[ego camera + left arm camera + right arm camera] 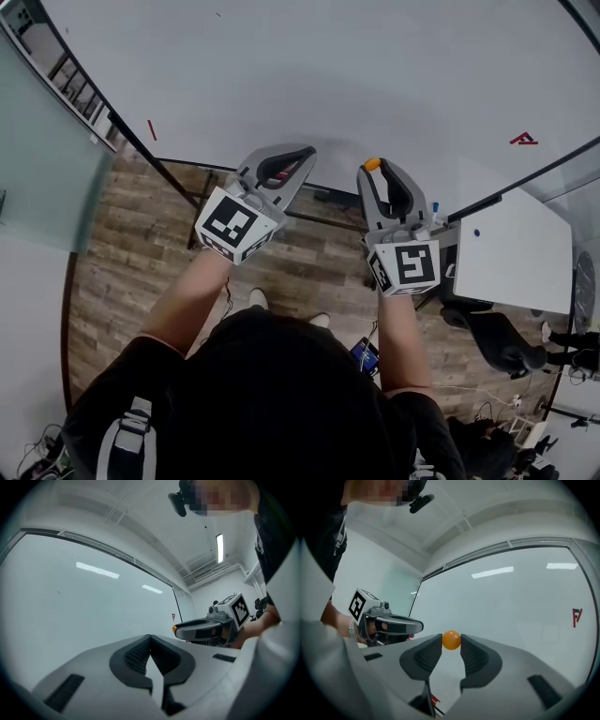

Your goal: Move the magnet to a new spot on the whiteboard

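A small round orange magnet [451, 640] sits pinched between the tips of my right gripper [451, 641], which is shut on it a short way off the whiteboard [511, 606]. In the head view the magnet [372, 164] shows as an orange dot at the tip of the right gripper [372, 167], near the lower edge of the whiteboard [328, 84]. To its left my left gripper [298, 161] is shut with nothing in it; its jaws [150, 641] meet tip to tip, and the right gripper [197, 630] shows beyond them.
A red mark [523, 139] sits on the whiteboard at the right, and a short red stroke [151, 129] at the left. A white table [516, 253] stands to the right, above a dark chair [497, 337]. Wood floor [141, 253] lies below the board.
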{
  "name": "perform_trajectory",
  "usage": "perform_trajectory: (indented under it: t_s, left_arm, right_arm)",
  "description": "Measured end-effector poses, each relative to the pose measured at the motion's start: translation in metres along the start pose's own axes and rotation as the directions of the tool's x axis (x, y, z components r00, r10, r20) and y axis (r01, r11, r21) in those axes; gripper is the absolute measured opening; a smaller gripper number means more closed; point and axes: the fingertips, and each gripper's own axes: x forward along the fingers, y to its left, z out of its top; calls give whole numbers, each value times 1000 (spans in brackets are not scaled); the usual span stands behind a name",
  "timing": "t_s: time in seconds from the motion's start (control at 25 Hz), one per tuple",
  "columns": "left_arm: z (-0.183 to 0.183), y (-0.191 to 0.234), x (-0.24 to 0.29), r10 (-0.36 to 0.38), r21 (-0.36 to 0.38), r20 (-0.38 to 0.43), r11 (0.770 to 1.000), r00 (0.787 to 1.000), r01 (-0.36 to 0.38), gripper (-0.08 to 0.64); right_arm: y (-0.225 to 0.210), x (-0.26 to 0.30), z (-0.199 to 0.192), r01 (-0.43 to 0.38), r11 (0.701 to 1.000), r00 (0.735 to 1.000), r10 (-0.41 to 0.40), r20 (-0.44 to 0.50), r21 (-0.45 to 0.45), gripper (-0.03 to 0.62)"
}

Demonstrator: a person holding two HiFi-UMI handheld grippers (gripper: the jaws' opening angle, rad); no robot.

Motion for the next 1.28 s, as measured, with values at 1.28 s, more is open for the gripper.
perform_trajectory:
  t_s: [1.28]
  left_arm:
    - [25, 262, -137, 301, 104, -13, 949, 953, -298, 5]
  right_arm:
    - [176, 285, 108, -96, 740, 991, 6, -135, -666, 121]
